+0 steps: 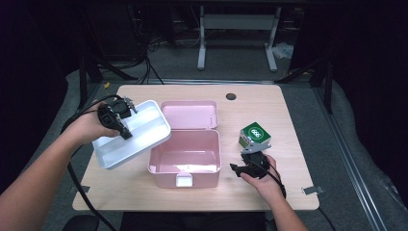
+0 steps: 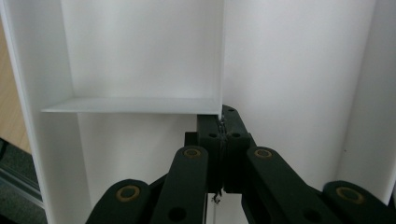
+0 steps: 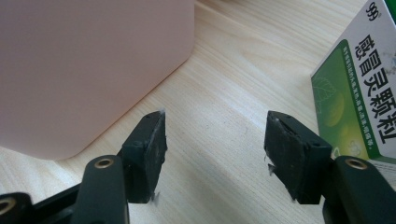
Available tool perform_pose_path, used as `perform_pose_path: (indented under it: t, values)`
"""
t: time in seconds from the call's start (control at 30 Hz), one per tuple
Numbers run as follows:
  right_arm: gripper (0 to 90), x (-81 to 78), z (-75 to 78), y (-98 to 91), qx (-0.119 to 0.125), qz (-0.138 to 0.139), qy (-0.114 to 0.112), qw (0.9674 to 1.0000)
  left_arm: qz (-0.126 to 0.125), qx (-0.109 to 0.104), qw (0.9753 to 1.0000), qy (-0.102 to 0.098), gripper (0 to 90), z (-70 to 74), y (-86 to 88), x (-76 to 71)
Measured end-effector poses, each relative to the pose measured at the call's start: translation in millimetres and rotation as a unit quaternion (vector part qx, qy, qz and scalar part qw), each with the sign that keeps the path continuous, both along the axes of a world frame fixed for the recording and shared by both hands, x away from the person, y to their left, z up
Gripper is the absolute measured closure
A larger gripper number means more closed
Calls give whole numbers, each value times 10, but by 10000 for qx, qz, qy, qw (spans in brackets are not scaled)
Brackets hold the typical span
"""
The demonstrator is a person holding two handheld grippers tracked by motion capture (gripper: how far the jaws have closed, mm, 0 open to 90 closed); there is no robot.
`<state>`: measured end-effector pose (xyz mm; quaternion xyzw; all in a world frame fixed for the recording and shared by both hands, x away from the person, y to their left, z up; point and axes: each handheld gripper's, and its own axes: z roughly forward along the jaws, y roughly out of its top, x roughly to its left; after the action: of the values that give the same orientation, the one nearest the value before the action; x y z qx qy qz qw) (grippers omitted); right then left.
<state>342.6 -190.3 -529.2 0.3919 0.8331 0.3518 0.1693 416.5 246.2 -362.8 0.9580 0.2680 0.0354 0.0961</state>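
A white divided tray [image 1: 139,134] hangs tilted over the table's left side, left of the open pink box [image 1: 185,161]. My left gripper [image 1: 126,134] is shut on the tray's thin inner divider [image 2: 222,70], and its jaws [image 2: 223,122] pinch that wall's edge. The pink box is empty, with its lid [image 1: 190,114] folded back. My right gripper [image 1: 234,169] rests low on the table, right of the box, and it is open. Nothing lies between its jaws [image 3: 215,140]. A green and white medicine carton [image 1: 255,136] stands just behind it [image 3: 359,88].
The pale wooden table [image 1: 288,110] has a round cable hole [image 1: 231,96] near its far edge. The pink box wall [image 3: 93,70] is close on the left of my right gripper's jaws. Cables trail off the table's left side.
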Motion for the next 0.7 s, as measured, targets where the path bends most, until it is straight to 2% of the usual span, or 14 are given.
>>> perform_pose_path:
  t: [0.13, 0.17, 0.23, 0.27, 0.37, 0.43, 0.47, 0.5, 0.53, 0.7]
  values:
    - [384, 1, 7, -8, 10, -10, -17, 10000, 443, -67, 9990, 54, 891, -87, 235, 22]
    - [384, 1, 7, -8, 10, -10, -17, 10000, 443, -67, 9990, 54, 892, -87, 235, 22]
    - [385, 0, 7, -4, 5, -9, -12, 10000, 667, -69, 9977, 125, 891, -171, 365, 37]
    - [385, 0, 7, -4, 5, -9, -12, 10000, 667, -69, 9977, 125, 891, -171, 365, 37]
    - [385, 2, 6, 1, 18, 7, -14, 10000, 946, -89, 9953, 184, 891, -265, 497, 58]
    - [385, 2, 5, 3, -6, -12, -19, 10000, 1185, -137, 9925, 260, 891, -326, 563, 73]
    - [385, 2, 3, 5, -12, -13, -6, 10000, 1419, -215, 9891, 339, 891, -402, 631, 85]
    - [384, 2, 2, 6, -12, -14, -3, 10000, 1479, -227, 9881, 370, 891, -444, 657, 88]
    - [385, 2, 2, 6, -14, -11, -3, 10000, 1479, -227, 9881, 370, 891, -444, 657, 88]
    - [385, 2, 3, 5, -17, -9, -10, 10000, 1641, -163, 9849, 530, 891, -685, 735, 92]
